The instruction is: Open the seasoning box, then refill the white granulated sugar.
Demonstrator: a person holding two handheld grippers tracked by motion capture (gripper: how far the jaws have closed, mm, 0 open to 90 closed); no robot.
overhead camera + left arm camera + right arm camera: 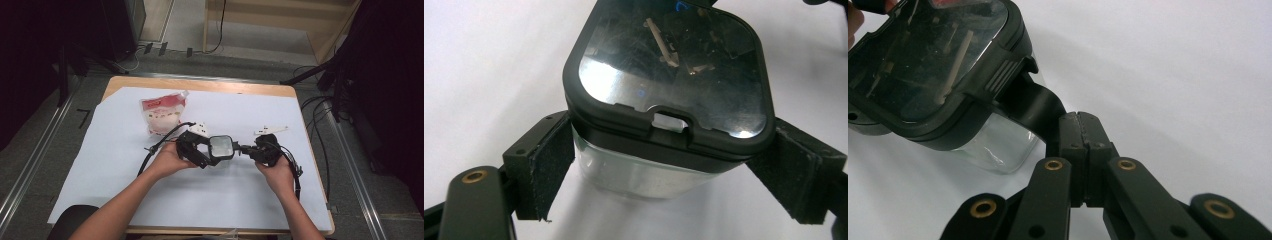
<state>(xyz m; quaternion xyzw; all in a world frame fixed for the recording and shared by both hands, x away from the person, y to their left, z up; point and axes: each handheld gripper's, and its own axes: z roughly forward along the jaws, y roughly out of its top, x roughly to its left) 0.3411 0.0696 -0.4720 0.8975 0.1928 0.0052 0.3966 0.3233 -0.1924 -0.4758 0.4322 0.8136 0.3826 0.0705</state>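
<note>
White table [125, 200], left gripper [664, 165] wide beside container [669, 85], right gripper [1080, 120] pinching its strap [1035, 107].

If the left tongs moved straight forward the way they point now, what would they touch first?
Most likely the clear container with the black lid, standing between the jaws of the left tongs. Its wall lies directly ahead; the pads flank it, and contact is unclear.

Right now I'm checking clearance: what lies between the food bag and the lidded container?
In the high view, bag and container are separated by the left tool and its cable.
</note>
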